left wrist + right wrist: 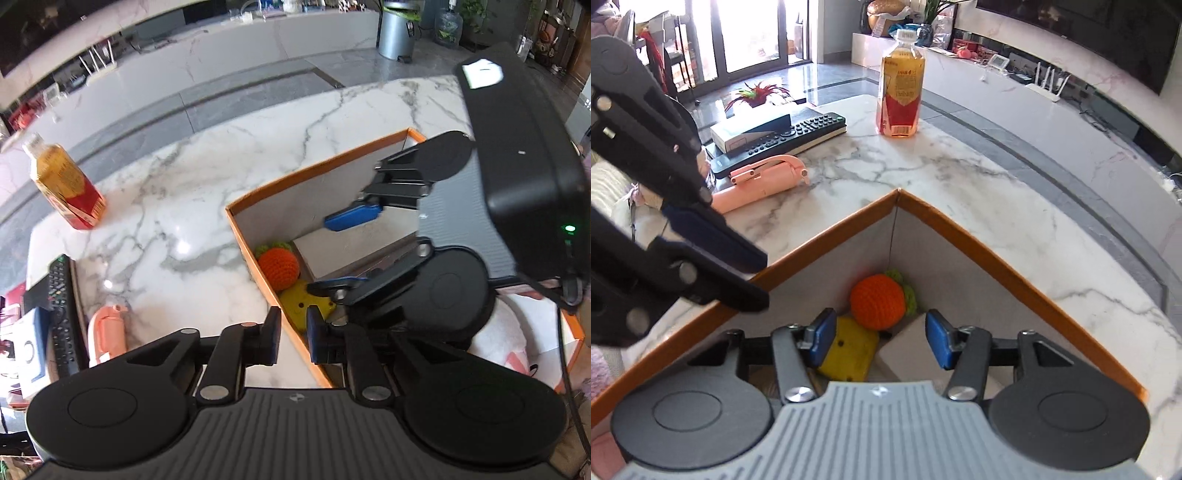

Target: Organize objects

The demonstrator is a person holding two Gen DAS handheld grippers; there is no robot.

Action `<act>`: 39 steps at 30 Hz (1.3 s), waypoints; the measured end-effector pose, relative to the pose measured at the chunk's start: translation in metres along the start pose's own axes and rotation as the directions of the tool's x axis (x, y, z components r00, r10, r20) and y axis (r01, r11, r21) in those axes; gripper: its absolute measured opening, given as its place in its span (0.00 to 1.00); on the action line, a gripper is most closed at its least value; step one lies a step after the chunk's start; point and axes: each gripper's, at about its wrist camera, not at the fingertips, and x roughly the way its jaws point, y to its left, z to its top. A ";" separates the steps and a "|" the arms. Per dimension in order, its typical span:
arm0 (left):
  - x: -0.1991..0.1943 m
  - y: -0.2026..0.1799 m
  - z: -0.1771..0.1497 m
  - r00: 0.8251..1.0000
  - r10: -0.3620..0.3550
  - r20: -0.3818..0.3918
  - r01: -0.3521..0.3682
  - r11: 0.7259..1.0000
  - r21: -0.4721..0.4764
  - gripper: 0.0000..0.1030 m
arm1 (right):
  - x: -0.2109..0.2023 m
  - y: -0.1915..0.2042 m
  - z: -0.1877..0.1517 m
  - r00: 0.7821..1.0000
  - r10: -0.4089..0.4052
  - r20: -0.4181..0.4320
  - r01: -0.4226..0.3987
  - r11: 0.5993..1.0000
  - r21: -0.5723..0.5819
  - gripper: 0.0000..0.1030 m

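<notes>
An orange-rimmed cardboard box [314, 170] [997, 266] stands on the marble table [177, 229]. In its corner lie a knitted orange ball [279, 269] [877, 301], a flat yellow toy [303, 306] [853, 354] and a white block [905, 350]. My left gripper [294, 339] [764, 277] straddles the box's near wall, jaws shut on that wall. My right gripper [881, 343] [343, 251] hangs open inside the box, just above the yellow toy. Its pads touch nothing.
A tea bottle [62, 181] [901, 92] stands upright at the table's far side. A black remote [62, 314] [790, 136] on a book and a pink folded gadget [109, 332] [757, 181] lie outside the box. Something white and soft [509, 336] fills the box's other end.
</notes>
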 end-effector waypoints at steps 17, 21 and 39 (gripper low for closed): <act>-0.115 -0.085 -0.046 0.958 0.091 0.272 -0.069 0.994 -0.090 0.58 | -0.187 0.041 -0.069 0.991 -0.107 0.085 0.088 0.976 0.202 0.69; -0.135 -0.104 -0.065 0.919 0.140 0.367 -0.094 0.986 -0.141 0.81 | -0.223 0.059 -0.094 0.981 -0.144 0.133 0.103 0.956 0.273 0.76; -0.136 -0.176 -0.138 0.765 0.398 0.506 -0.252 0.909 -0.333 0.94 | -0.286 0.107 -0.178 0.881 -0.379 0.285 0.192 0.835 0.517 0.95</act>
